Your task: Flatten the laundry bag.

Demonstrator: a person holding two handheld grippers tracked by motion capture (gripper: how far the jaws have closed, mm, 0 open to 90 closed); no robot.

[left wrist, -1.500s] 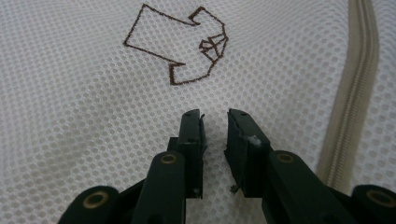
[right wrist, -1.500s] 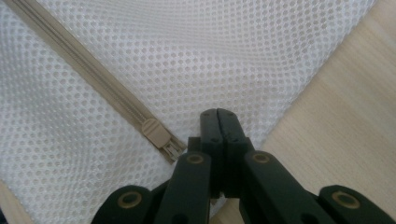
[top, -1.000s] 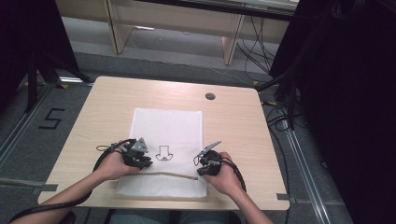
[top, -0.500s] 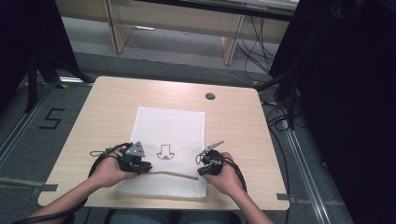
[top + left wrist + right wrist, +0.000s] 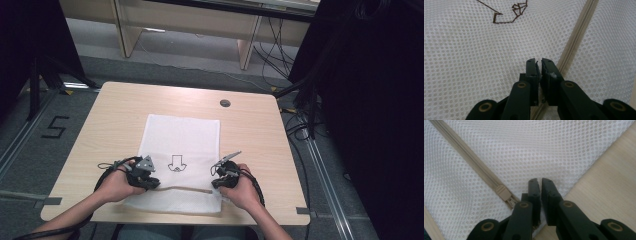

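White mesh laundry bag (image 5: 181, 160) lies flat at the table's (image 5: 250, 130) six o'clock edge, beige zipper (image 5: 180, 189) across it. Left gripper (image 5: 146, 181) at eight o'clock and right gripper (image 5: 219, 181) at four o'clock rest on it, both with jaws nearly together, nothing visibly pinched.

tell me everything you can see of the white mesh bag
The white mesh bag is a fine honeycomb net, rectangular, lying flat on the table. A beige zipper crosses it near the person's edge, its slider at the right end. A dark outline drawing marks its middle. Both grippers sit on it.
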